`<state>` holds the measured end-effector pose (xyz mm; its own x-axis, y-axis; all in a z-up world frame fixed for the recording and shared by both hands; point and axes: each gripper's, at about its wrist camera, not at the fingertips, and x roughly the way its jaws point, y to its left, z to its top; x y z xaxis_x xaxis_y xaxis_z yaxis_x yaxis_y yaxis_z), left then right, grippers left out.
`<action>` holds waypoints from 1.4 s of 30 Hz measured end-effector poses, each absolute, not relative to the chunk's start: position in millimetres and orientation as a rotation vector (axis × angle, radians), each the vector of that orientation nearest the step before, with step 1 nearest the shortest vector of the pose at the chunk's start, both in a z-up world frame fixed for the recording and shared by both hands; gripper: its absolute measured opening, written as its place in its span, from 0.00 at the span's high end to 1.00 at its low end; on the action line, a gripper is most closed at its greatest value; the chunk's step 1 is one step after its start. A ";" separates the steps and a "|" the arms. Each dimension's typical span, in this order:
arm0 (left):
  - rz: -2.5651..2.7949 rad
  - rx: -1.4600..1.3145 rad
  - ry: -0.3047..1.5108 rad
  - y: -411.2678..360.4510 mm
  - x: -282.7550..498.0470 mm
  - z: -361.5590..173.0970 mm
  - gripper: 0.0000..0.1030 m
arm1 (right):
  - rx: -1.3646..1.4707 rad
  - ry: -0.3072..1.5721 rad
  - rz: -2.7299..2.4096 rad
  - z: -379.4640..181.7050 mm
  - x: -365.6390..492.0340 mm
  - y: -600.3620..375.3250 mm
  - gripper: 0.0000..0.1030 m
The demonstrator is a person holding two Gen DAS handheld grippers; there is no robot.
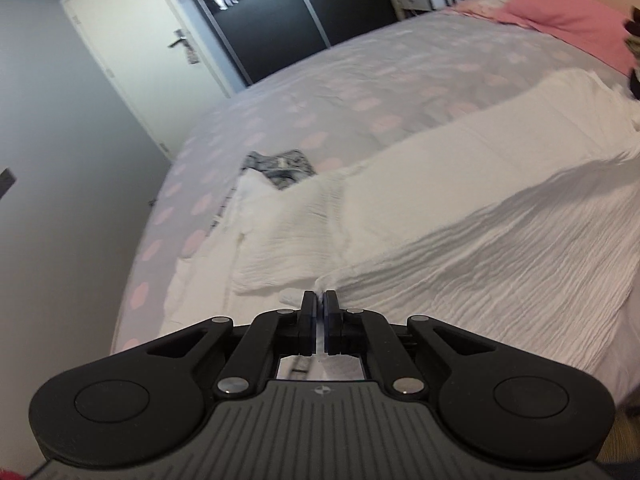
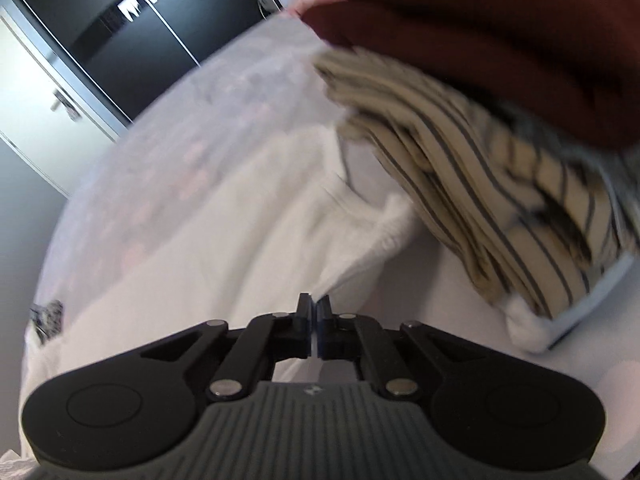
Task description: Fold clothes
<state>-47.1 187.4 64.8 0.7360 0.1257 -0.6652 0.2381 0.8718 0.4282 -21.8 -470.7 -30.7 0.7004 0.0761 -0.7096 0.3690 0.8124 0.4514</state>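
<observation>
Broadly, a bed (image 1: pixel 360 92) with a pale pink-spotted cover fills both views, and a white crinkled garment (image 1: pixel 460 208) lies spread across it. Beside it sits a stack of folded clothes (image 2: pixel 480 140), striped beige under dark red. My left gripper (image 1: pixel 319 300) is clenched on a pinch of the white fabric at its near edge; my right gripper (image 2: pixel 313 306) likewise pinches a white edge. I judge a fold is in hand: next, both edges carried together evenly. No writing is readable anywhere.
</observation>
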 end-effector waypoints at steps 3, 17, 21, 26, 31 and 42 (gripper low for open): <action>-0.002 0.499 0.734 196.5 -29.1 76.0 0.99 | 0.622 0.731 -0.146 -8.2 -6.9 -463.7 0.98; 0.137 0.651 0.795 187.3 150.1 54.2 0.99 | 0.506 0.727 -0.164 11.9 133.2 -433.7 0.98; 0.164 0.706 0.825 180.3 204.0 36.8 0.99 | 0.478 0.733 -0.158 -1.3 174.8 -431.8 0.98; 0.192 0.749 0.871 174.4 258.0 1.0 0.99 | 0.479 0.728 -0.159 -24.6 223.3 -428.1 0.98; 0.199 0.759 0.909 171.7 284.1 -36.9 0.99 | 0.459 0.752 -0.134 -54.0 252.8 -421.5 0.97; 0.171 0.571 0.889 172.0 274.0 -37.9 0.68 | 0.482 0.758 -0.071 -46.4 246.1 -453.5 0.54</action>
<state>274.0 172.0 -37.9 0.6282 0.3704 -0.6842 0.0906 0.8386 0.5372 246.1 -453.5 -46.4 0.7295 0.1084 -0.6754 0.2326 0.8892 0.3940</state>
